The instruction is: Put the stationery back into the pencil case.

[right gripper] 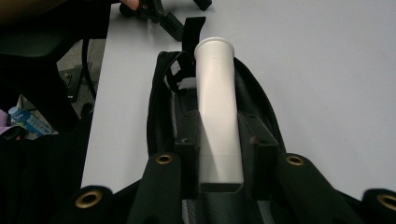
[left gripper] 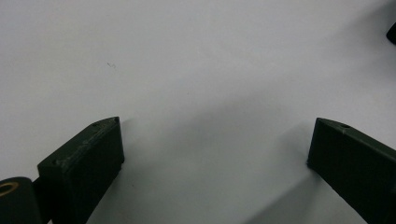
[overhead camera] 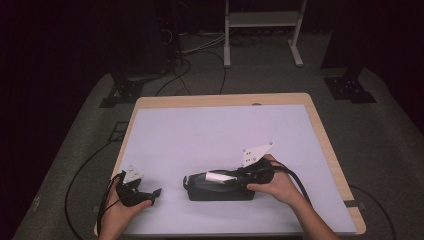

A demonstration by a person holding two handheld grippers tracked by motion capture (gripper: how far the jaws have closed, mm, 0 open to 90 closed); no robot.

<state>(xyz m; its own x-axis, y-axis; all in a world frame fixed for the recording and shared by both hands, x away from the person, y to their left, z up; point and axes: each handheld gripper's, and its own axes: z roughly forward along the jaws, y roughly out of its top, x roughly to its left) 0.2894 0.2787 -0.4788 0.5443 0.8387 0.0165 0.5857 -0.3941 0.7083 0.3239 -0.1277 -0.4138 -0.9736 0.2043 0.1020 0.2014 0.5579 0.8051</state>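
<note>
- Right gripper (right gripper: 218, 154) has its 2 jaws clamped on a white tube (right gripper: 215, 116), holding it by its flattened tail end while the round capped end points away along the black zip case (right gripper: 161, 116).
- In the high view the same right gripper (overhead camera: 239, 176) holds the tube (overhead camera: 219, 176) over the open top of the case (overhead camera: 220, 187), which lies on the white mat near the front edge of the tabletop (overhead camera: 320, 125), a little right of the middle.
- Left gripper (left gripper: 215, 140) stands wide, jaws well apart with nothing between them (bare mat beneath); in the high view it (overhead camera: 150, 194) rests near the front left corner, apart from the case.
- Progress, as I judge it: the case is already unzipped and the tube is gripped and lined up lengthwise with the opening, but whether it is going in or coming out I cannot tell.
- Left to do: finish moving the tube, release it, then probably close the zip, for which the left gripper may have to steady the case.
</note>
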